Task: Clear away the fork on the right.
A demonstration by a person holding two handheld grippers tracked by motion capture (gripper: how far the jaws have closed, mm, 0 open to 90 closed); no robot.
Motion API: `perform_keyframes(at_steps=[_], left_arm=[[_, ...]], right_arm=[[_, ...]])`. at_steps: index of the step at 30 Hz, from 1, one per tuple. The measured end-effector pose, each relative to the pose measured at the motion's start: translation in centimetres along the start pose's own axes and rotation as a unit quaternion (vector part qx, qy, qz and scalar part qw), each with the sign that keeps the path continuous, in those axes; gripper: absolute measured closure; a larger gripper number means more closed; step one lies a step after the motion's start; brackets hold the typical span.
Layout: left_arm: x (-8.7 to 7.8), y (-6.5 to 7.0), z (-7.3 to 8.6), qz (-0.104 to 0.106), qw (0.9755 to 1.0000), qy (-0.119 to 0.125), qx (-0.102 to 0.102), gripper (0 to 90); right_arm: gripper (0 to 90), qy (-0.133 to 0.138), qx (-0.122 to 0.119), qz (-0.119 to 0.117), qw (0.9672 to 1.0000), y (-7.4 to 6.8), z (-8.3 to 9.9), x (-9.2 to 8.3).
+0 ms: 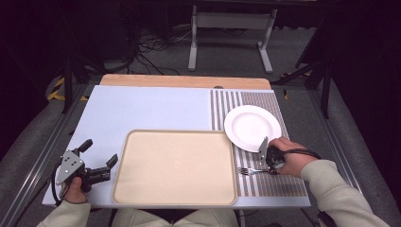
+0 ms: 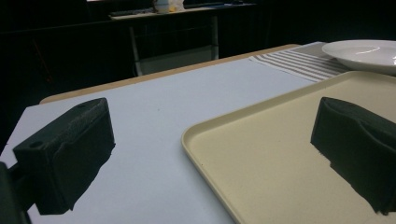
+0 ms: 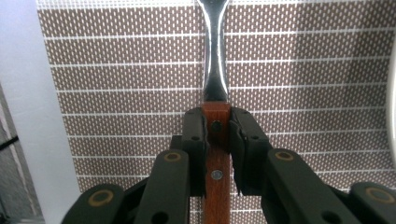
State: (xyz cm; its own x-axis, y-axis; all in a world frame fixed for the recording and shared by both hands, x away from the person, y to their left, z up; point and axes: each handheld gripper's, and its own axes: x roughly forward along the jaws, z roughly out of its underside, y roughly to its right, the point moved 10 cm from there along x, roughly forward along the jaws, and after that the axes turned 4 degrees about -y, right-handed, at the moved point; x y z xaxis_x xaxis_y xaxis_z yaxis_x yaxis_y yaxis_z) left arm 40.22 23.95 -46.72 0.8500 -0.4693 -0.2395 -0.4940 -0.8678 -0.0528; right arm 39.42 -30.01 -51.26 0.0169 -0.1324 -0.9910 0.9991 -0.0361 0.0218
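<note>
Right tool (image 3: 217,140) pinches the fork (image 3: 215,70) by its wooden handle, pads tight on both sides, on the striped placemat (image 1: 265,182) at the tray's (image 1: 142,142) three o'clock. Fork looks light and stiff, with slick steel up front, so the riveted wood seems the sound hold. Left tool (image 1: 100,158) gapes empty at nine o'clock.

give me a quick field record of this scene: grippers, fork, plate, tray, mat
right gripper: shut on the fork's wooden handle, low over the mat
fork: lies on the mat, tines toward the tray, metal neck beyond the jaws
left gripper: open, holding nothing, over the table left of the tray
plate: white, bare, on the mat beyond the right gripper
tray: beige, nothing on it, at the table's near edge
mat: brown with white stripes, on the right of the table
</note>
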Motion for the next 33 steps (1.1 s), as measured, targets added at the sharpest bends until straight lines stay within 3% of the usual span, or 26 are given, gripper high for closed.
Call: perform_keyframes(at_steps=[18,23,33], left_arm=[[0.0,0.0,0.0,0.000,1.0000,0.002,0.000,0.1],[0.0,0.0,0.0,0.000,1.0000,0.001,-0.001,0.1],[0.0,0.1,0.0,0.000,1.0000,0.002,-0.002,0.1]], right_arm=[[77.3,-0.005,-0.001,0.001,1.0000,0.0,0.0,0.0],[77.4,0.003,0.009,0.002,1.0000,0.0,0.0,-0.1],[77.5,0.031,0.031,0.021,0.9988,0.2,0.0,-2.8]])
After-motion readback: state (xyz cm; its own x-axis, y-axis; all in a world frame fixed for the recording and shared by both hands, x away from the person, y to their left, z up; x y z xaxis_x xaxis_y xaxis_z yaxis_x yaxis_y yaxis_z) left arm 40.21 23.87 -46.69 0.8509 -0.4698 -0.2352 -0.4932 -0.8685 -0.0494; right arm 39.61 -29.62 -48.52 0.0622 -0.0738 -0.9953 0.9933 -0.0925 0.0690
